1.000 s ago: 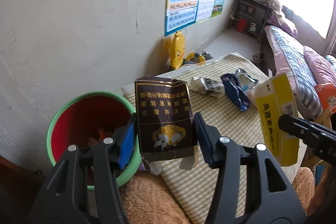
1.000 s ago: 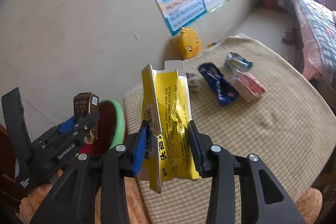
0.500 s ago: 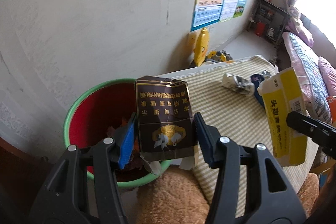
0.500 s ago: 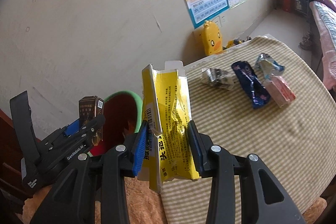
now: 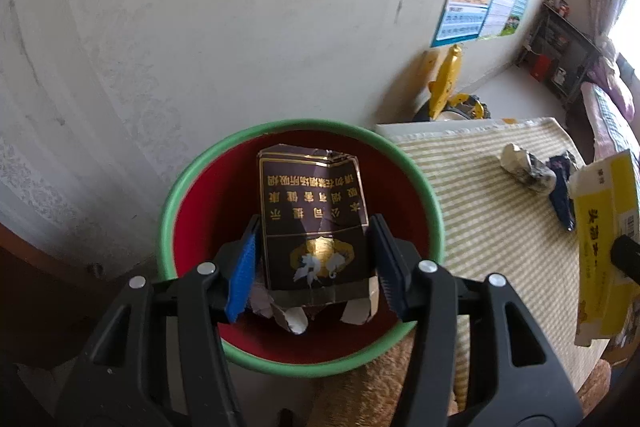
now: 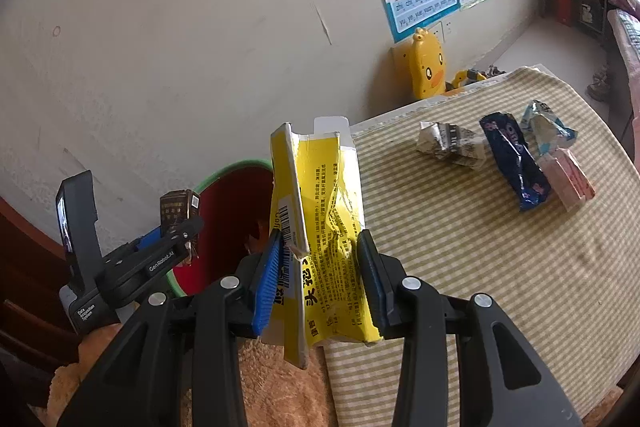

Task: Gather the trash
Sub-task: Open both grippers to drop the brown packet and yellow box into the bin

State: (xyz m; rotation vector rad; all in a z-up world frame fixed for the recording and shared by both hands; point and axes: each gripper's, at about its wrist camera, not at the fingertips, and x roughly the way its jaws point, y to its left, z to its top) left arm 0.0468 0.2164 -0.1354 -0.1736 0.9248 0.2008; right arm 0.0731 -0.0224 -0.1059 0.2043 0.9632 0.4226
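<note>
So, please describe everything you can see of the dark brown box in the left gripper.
The dark brown box is a flattened, torn cardboard cigarette pack with gold borders, gold Chinese text that reads upside down, and a gold emblem with white birds. Its ragged pale bottom flaps hang loose. The left gripper pinches its sides, holding it upright over the open red bin.

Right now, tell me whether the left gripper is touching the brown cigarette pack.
Touching. The left wrist view shows the left gripper shut on the brown cigarette pack, a pad pressed against each side edge, holding it above the red bin.
</note>
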